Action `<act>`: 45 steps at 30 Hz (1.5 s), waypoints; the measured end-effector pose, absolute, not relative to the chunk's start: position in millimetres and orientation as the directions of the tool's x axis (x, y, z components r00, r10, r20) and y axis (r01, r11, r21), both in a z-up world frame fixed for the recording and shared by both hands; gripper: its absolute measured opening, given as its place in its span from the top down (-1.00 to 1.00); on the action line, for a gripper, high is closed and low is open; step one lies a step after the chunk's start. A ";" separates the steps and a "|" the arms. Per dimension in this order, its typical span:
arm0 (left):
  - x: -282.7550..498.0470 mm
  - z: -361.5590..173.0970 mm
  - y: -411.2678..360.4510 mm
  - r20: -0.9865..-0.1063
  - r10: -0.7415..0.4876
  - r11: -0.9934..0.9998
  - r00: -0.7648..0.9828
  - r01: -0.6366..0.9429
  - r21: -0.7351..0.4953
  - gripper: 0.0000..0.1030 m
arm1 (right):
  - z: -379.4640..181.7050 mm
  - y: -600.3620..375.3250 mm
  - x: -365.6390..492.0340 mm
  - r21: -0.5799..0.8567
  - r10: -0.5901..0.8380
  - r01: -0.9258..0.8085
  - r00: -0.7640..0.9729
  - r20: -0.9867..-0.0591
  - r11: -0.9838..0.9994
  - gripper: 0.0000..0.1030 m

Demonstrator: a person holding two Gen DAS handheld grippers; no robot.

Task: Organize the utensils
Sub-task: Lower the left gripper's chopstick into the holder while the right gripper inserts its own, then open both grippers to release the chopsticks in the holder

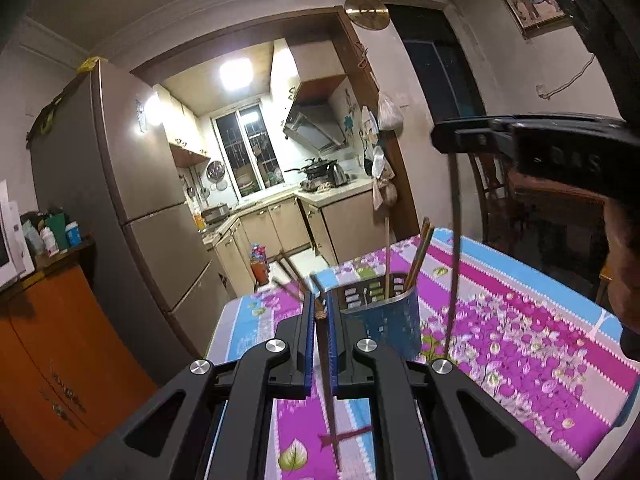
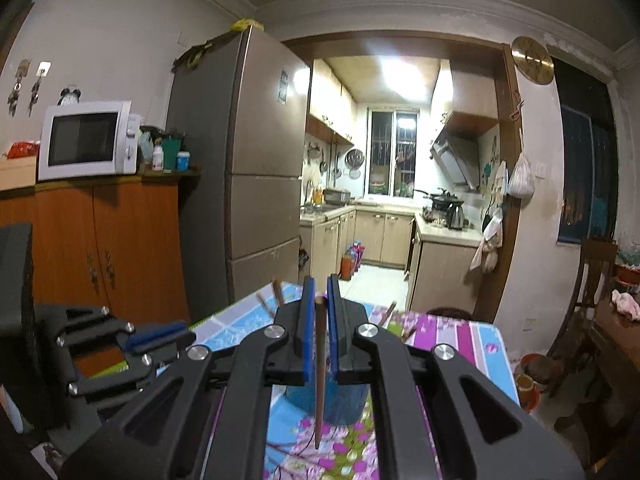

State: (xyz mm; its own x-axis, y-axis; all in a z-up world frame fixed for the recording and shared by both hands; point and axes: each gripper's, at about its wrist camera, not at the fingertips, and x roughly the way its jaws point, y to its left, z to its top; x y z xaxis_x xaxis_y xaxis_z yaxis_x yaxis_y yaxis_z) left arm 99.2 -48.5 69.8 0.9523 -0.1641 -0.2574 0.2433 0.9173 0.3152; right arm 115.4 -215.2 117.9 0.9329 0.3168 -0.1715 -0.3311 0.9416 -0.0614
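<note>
My left gripper (image 1: 320,308) is shut on a brown chopstick (image 1: 328,384) that hangs down between its blue pads, just left of a blue utensil holder (image 1: 384,324) on the flowered tablecloth (image 1: 520,320). Several chopsticks (image 1: 420,252) stand in the holder. My right gripper (image 2: 320,292) is shut on another brown chopstick (image 2: 319,376), tip down, above the blue holder (image 2: 344,404). The left gripper shows at the left of the right wrist view (image 2: 160,338); the right gripper's body shows at the upper right of the left wrist view (image 1: 520,140).
More chopsticks (image 2: 276,294) lie on the table's far edge (image 2: 488,328). A fridge (image 1: 132,200), an orange cabinet (image 2: 108,248) with a microwave (image 2: 86,140), and a kitchen doorway stand beyond. A wooden chair (image 2: 588,280) stands at the right.
</note>
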 end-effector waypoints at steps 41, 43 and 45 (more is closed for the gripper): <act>295.5 83.8 -66.5 -0.118 -0.323 0.943 0.939 0.330 0.043 0.86 | 65.5 -240.7 271.8 0.229 0.216 -0.181 0.967 -0.137 0.957 0.91; 297.8 75.3 -65.4 -0.132 -0.318 0.945 0.939 0.324 0.033 0.86 | 54.4 -235.7 273.0 0.223 0.213 -0.175 0.964 -0.159 0.959 0.90; 298.0 68.0 -64.3 -0.150 -0.313 0.947 0.938 0.321 0.030 0.86 | 46.3 -232.3 273.3 0.216 0.214 -0.175 0.961 -0.176 0.961 0.90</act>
